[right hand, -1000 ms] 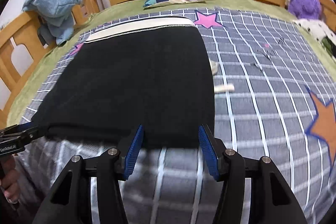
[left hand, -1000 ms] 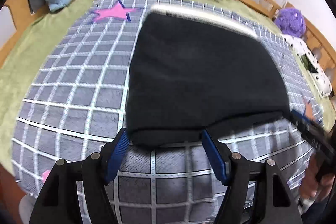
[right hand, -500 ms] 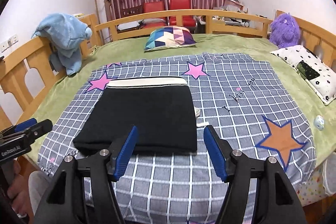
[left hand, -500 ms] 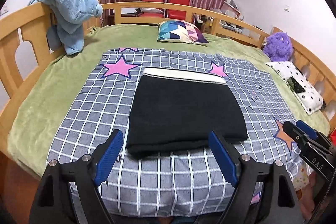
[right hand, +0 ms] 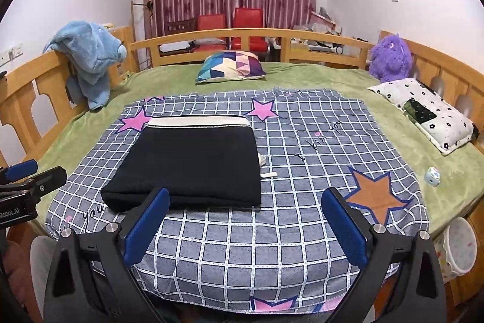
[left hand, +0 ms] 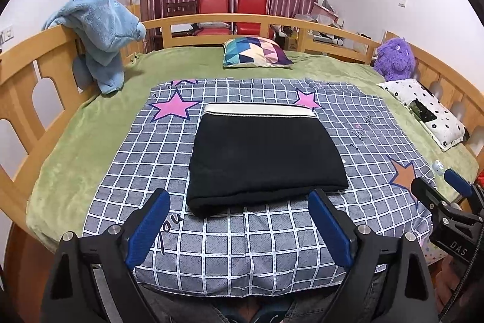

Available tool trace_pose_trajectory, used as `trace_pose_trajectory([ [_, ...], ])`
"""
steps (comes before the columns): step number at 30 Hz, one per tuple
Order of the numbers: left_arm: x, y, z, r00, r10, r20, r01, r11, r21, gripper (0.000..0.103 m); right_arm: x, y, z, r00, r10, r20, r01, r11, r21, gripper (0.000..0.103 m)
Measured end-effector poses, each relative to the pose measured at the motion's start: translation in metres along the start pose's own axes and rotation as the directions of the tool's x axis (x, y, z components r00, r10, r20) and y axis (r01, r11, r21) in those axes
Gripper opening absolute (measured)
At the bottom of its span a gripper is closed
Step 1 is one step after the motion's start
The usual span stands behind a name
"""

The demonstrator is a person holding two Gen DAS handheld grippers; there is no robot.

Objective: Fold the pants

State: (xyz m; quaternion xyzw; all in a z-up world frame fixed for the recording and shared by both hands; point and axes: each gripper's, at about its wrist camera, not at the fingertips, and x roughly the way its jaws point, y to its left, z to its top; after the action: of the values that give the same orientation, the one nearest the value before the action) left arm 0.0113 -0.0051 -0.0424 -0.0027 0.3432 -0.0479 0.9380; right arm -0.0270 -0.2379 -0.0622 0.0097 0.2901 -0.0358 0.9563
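The black pants [left hand: 263, 156] lie folded into a flat rectangle on the grey checked blanket [left hand: 242, 244], white waistband at the far edge. They also show in the right wrist view [right hand: 193, 165], with a white drawstring end [right hand: 267, 174] sticking out at the right. My left gripper [left hand: 239, 224] is open and empty, held back from the near edge of the pants. My right gripper [right hand: 245, 224] is open and empty, just right of the pants' near edge. Each gripper shows at the edge of the other's view.
A wooden rail [left hand: 242, 20] rings the bed. A blue plush [left hand: 99, 32] hangs on the left rail. A patterned cushion [left hand: 254, 52] lies at the back, a purple plush [left hand: 394, 58] and a white pillow [left hand: 423, 111] at the right. A small toy [right hand: 432, 176] lies on the green sheet.
Both grippers have let go of the near edge of the pants, opened wider and pulled back and up from the bed. The pants lie still.
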Motion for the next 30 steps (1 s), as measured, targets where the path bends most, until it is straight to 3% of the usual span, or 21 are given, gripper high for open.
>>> trace_pose_trajectory([
  [30, -0.015, 0.003, 0.0, 1.0, 0.005, 0.011, -0.005, 1.0, -0.002, 0.093, -0.015, 0.002, 0.002, 1.0, -0.002, 0.013, 0.002, 1.0, 0.014, 0.1],
])
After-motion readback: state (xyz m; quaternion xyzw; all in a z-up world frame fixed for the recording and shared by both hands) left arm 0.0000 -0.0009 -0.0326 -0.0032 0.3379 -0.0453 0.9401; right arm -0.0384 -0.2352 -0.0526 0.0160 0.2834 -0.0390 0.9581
